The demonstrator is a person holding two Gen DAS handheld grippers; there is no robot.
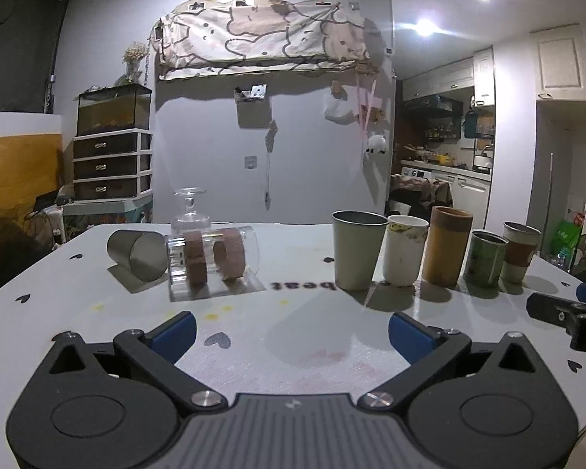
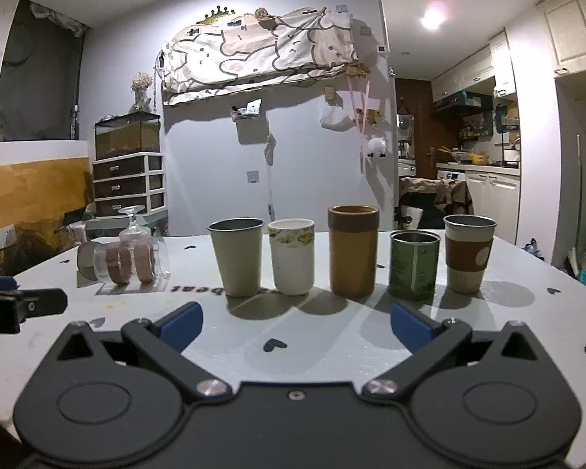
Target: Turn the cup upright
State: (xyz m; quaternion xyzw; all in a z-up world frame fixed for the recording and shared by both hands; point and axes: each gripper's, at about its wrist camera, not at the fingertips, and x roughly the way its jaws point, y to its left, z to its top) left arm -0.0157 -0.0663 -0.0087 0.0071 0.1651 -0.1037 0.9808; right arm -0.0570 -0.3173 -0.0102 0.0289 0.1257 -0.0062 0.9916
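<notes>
A clear glass cup with two brown bands (image 1: 211, 260) lies on its side on the white table (image 1: 293, 351), left of centre. A steel cup (image 1: 138, 256) lies on its side just left of it. A stemmed glass (image 1: 190, 211) stands upside down behind them. My left gripper (image 1: 291, 332) is open and empty, low over the table, well short of the lying cups. My right gripper (image 2: 297, 326) is open and empty, facing a row of upright cups; the banded glass cup (image 2: 131, 262) shows at its left.
Several upright cups stand in a row: steel cup (image 2: 238, 256), white cup (image 2: 293, 256), tall brown cup (image 2: 353, 250), green tin (image 2: 413, 265), steel cup with brown sleeve (image 2: 467, 252). The right gripper's finger shows at the left wrist view's right edge (image 1: 566, 312).
</notes>
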